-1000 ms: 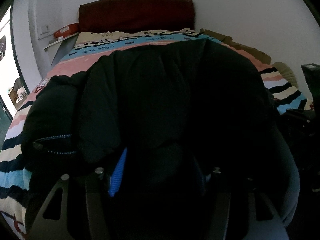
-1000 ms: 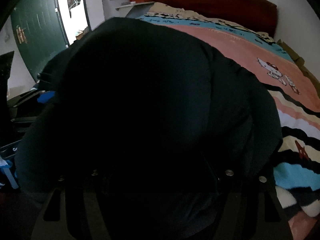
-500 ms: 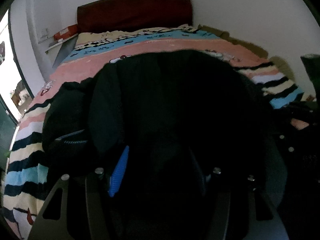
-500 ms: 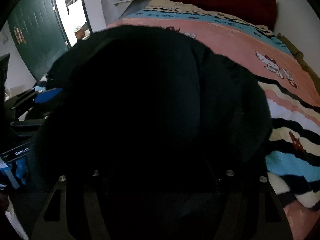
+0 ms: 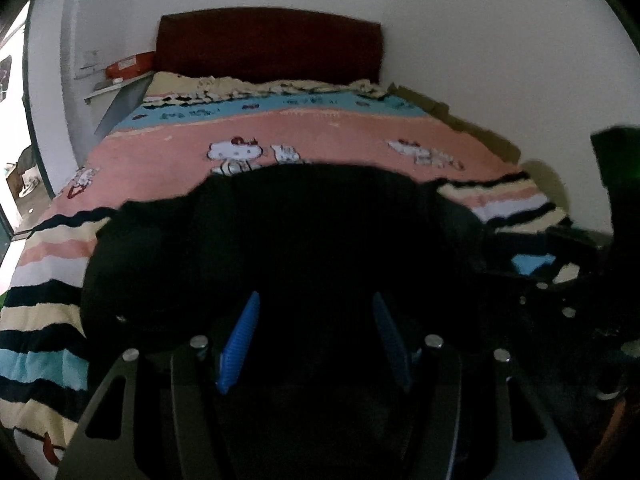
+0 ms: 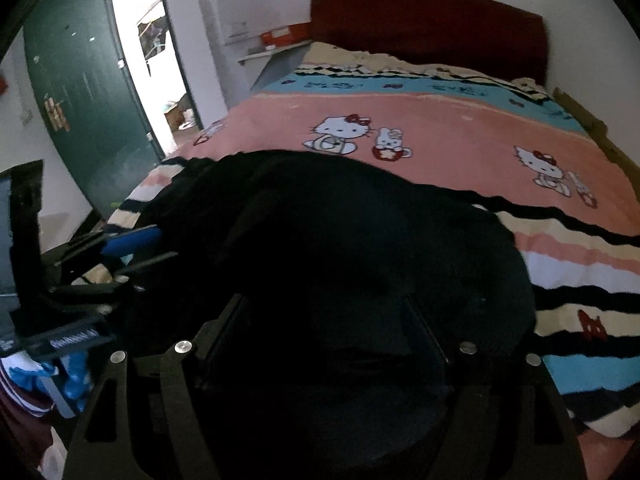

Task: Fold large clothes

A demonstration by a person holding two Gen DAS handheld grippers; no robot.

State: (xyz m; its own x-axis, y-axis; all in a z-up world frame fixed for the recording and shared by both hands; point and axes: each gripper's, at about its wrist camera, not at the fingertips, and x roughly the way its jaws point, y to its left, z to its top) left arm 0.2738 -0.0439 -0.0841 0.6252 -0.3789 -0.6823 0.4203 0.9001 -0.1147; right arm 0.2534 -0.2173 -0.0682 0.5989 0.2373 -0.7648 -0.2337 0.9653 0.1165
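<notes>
The jaws of the left gripper (image 5: 316, 336) stood partly open, blue pads either side of a dark fold of the black jacket (image 5: 280, 248); whether they pressed it I could not tell. The right gripper (image 6: 324, 320) had just been opening its jaws, with jacket cloth between them and no clear pinch. The jacket lay bunched near the foot edge of the bed (image 5: 320, 148), on the striped part of the blanket. My worry was that slack cloth would snag on a pad and drag the fold apart, or the bulky padding would spring open and slide toward the edge
</notes>
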